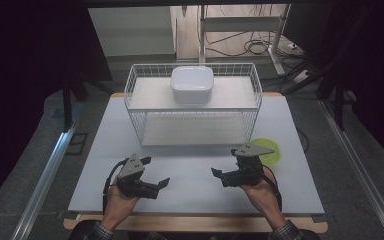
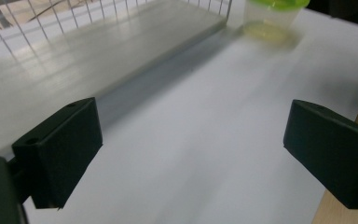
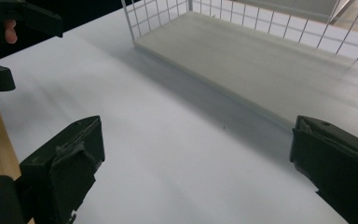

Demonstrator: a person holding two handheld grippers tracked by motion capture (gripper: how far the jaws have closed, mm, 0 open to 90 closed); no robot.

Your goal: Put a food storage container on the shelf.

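Two hand-held grippers hover over a white worktop [image 1: 195, 170], in front of a wire basket [image 1: 193, 102].

Left gripper [image 1: 155, 172] and right gripper [image 1: 226, 165]: jaws wide, empty. Beside the right one stands what looks like a green-lidded cup [image 1: 270, 150].

Overhead and low views share rack [image 1: 193, 105] (close).

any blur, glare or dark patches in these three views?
High view: dim, surroundings nearly black, white bowl and wire rack evenly lit. Left gripper view: motion-smeared table, green-lidded cup soft, a soft sheen on the rack's lower shelf. Right gripper view: sharper, rack casts a soft shadow on the table; fingers in focus.
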